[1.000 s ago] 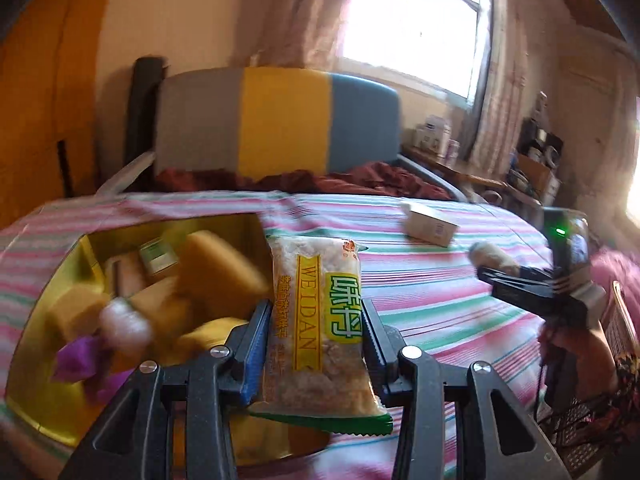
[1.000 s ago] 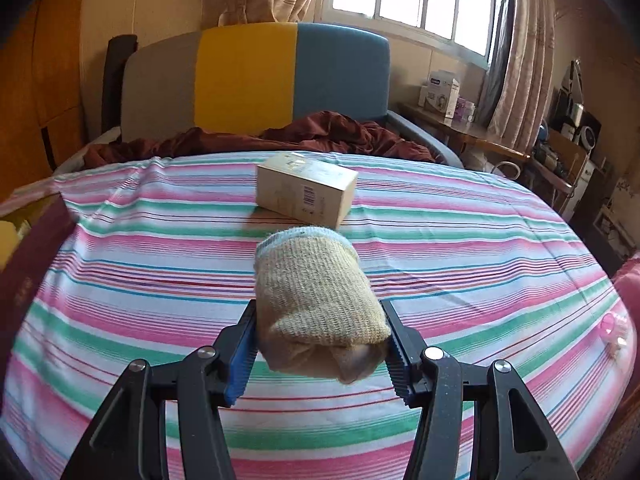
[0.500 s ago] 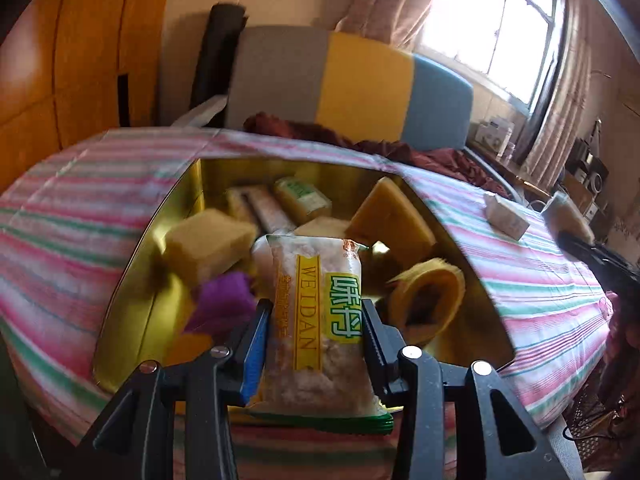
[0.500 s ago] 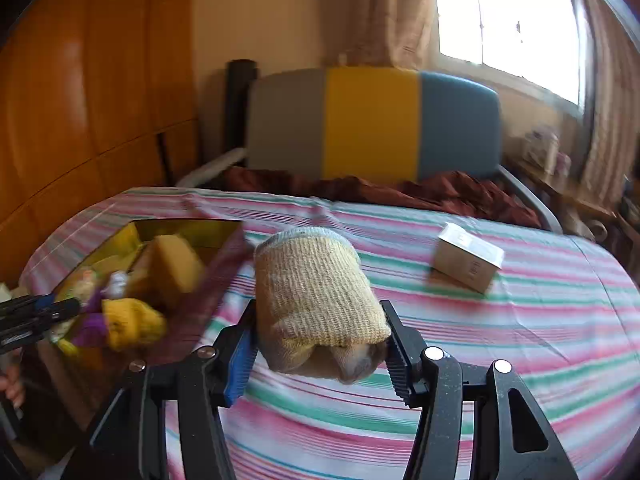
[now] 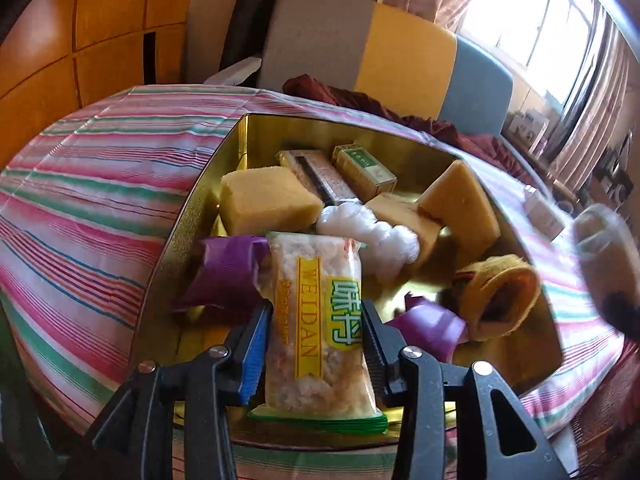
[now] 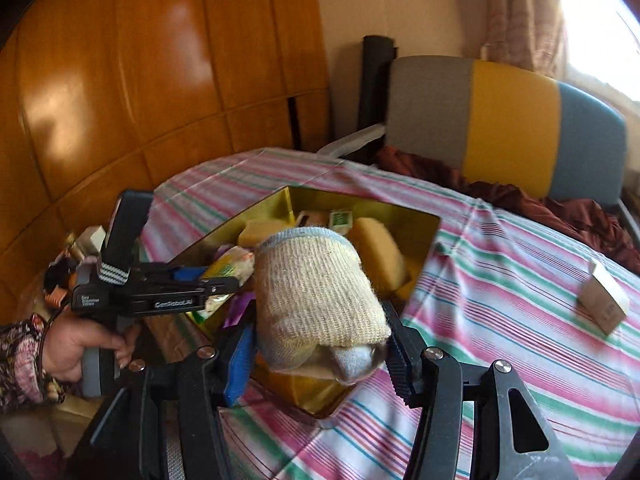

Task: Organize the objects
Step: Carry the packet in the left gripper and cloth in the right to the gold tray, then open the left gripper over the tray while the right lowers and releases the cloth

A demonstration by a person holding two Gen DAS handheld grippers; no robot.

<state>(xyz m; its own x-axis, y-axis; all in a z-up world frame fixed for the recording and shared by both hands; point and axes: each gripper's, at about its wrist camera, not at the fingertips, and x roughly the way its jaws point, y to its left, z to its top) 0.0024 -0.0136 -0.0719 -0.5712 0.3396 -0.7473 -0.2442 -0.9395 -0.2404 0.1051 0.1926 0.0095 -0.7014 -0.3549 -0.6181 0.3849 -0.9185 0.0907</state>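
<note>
My left gripper point(image 5: 316, 320) is shut on a clear snack packet point(image 5: 320, 328) with a yellow and green label, held over the near end of the gold tin point(image 5: 192, 216). The tin holds yellow sponges point(image 5: 264, 200), small boxes, a white net ball point(image 5: 368, 232), purple wrappers point(image 5: 224, 272) and a yellow cuff point(image 5: 500, 296). My right gripper point(image 6: 320, 344) is shut on a rolled beige sock point(image 6: 316, 292), above the tin's near right corner point(image 6: 424, 256). The left gripper with its packet also shows in the right wrist view point(image 6: 216, 280).
The tin lies on a bed with a striped sheet point(image 6: 500, 300). A small white box point(image 6: 604, 300) lies on the sheet to the right. A grey, yellow and blue headboard point(image 6: 508, 120) and dark red bedding stand behind. Wooden panels point(image 6: 140, 80) line the left.
Both grippers have swung left toward the tin. The left now holds the packet over the tin's contents. The right has brought the sock from mid-bed to the tin's edge.
</note>
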